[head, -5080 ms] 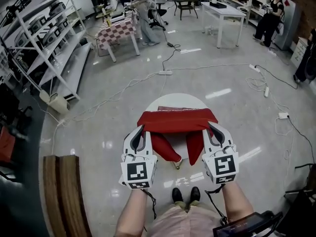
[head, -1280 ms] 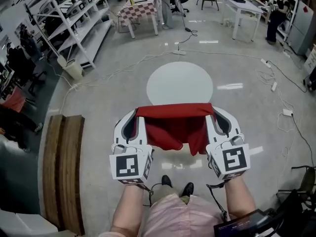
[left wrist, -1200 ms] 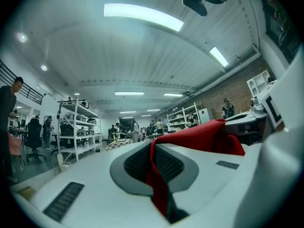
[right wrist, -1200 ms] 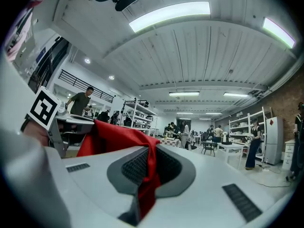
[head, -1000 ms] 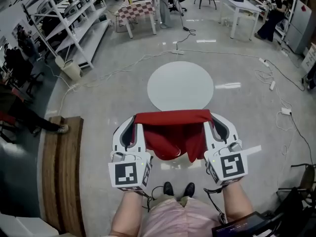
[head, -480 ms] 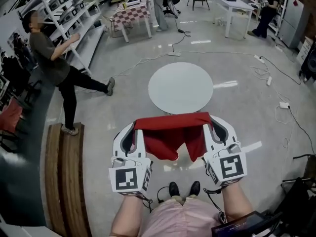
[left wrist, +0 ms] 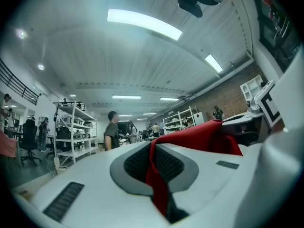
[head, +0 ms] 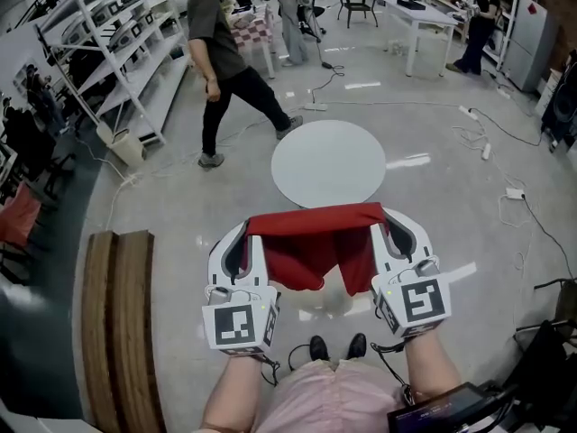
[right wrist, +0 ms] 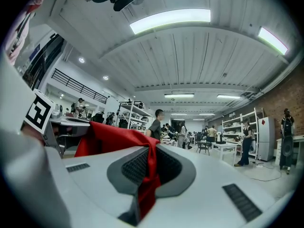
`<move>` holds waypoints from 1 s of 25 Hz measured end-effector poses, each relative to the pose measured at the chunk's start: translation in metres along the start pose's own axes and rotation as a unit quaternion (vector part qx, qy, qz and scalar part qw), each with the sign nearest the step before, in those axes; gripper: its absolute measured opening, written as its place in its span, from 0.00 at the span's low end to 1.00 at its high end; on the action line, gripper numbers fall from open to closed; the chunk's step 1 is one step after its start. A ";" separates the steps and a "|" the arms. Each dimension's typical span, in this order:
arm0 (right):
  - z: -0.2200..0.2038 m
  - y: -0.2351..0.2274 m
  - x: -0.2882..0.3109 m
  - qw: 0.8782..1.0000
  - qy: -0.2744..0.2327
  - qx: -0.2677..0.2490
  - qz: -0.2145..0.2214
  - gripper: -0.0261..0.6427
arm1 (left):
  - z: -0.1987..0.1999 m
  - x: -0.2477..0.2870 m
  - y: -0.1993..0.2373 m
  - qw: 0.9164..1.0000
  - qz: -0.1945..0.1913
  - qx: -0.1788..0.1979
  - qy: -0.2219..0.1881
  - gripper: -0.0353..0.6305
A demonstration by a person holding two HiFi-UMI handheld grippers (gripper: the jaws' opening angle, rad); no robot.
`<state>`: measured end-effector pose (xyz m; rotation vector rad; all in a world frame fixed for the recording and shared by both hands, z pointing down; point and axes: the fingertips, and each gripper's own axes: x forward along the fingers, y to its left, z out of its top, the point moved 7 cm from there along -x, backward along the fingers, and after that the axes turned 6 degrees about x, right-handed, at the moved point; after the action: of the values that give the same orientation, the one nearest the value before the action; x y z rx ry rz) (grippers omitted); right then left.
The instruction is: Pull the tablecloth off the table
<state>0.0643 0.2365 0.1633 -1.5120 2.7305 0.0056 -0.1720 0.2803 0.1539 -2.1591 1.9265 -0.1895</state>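
A red tablecloth (head: pixel 315 242) hangs stretched between my two grippers, clear of the round white table (head: pixel 328 162), which stands bare beyond it. My left gripper (head: pixel 248 230) is shut on the cloth's left corner (left wrist: pixel 156 184), pinched between its dark pads. My right gripper (head: pixel 386 225) is shut on the right corner (right wrist: pixel 147 179). The cloth's middle sags down in two folds between the grippers, above the floor in front of my shoes.
A person (head: pixel 225 61) strides across the floor just left of and beyond the table. A wooden bench (head: pixel 115 332) lies at my left. White shelving (head: pixel 99 52) lines the left side. Cables (head: pixel 505 152) trail on the floor at right. Other tables and people stand at the back.
Both grippers have drawn the cloth slightly further from the table. A person has walked from the left shelving across to a spot near the table.
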 end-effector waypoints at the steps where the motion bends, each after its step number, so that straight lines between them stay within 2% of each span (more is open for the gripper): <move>1: 0.001 0.000 -0.001 1.000 0.000 0.002 0.001 0.08 | 0.000 -0.001 0.000 1.000 0.000 0.000 -0.001 0.10; 25: 0.009 -0.010 0.004 1.000 -0.008 -0.014 0.021 0.08 | 0.004 0.004 -0.008 1.000 0.020 0.001 0.002 0.10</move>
<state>0.0710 0.2281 0.1541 -1.4550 2.7598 0.0565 -0.1623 0.2777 0.1519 -2.1176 1.9689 -0.1888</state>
